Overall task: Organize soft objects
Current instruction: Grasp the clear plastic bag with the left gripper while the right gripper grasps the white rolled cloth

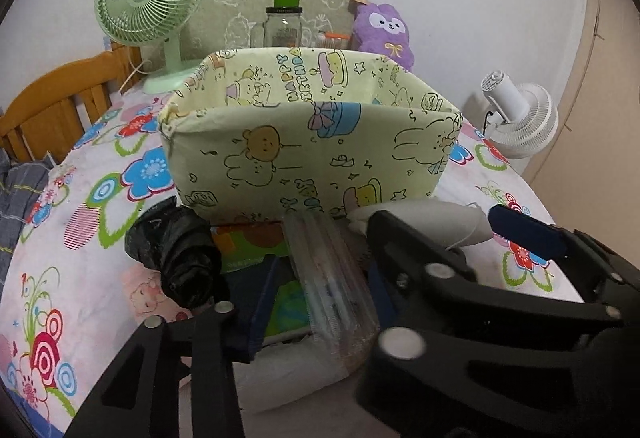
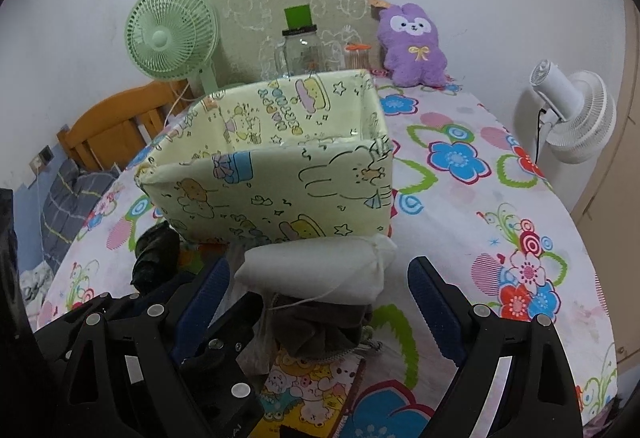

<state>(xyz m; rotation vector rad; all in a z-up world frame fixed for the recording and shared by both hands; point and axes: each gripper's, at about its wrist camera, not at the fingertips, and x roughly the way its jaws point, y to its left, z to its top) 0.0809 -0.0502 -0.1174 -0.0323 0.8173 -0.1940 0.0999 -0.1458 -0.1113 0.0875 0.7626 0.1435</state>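
my left gripper (image 1: 316, 302) half closed round clear plastic-wrapped pack (image 1: 332, 278), grip unclear; right gripper (image 2: 320, 298) wide, straddling white pouch (image 2: 320, 270) at fabric bin (image 2: 272, 189) front edge; tablecloth (image 2: 500, 238) rightward free

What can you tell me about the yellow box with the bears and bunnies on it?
The box is pale yellow-green, covered in what looks like soft fabric or paper printed with cartoon bears, bunnies, cakes, stars and "Happy Birthday". It has four upright walls, an open top, and looks empty inside. It sits on the flowered cloth, slightly turned. A white pouch lies against its front bottom edge.
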